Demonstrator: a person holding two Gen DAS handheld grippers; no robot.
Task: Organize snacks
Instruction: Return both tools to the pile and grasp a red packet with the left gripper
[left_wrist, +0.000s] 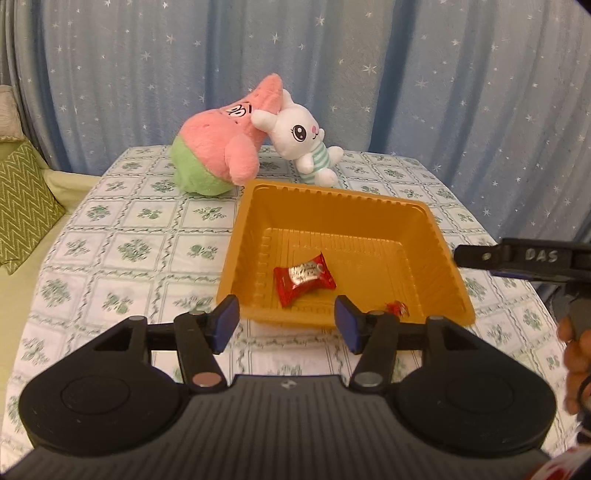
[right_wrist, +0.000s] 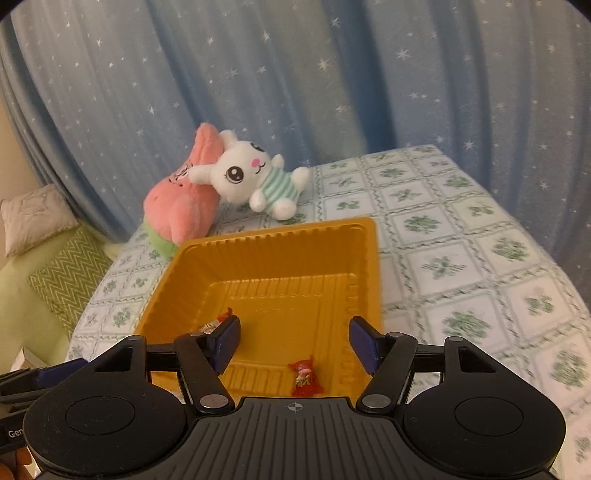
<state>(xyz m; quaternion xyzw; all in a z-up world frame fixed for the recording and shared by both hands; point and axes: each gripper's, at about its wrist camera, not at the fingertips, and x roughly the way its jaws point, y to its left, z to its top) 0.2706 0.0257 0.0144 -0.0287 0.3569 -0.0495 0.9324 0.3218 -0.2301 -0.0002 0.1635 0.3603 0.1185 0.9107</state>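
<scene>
Gold plastic tray sits just ahead of both tools, holding a large red snack and a small red candy. Left gripper and right gripper are wide open and empty. A low fingertip could catch the rim and tip the light tray.

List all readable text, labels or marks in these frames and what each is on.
"DAS": handwritten on the right claw's black arm.
"Gen": cut-off white label, lower left edge of the right wrist view.
Large red candy wrapper: print too blurred to read.
Small red candy: print unreadable.
</scene>
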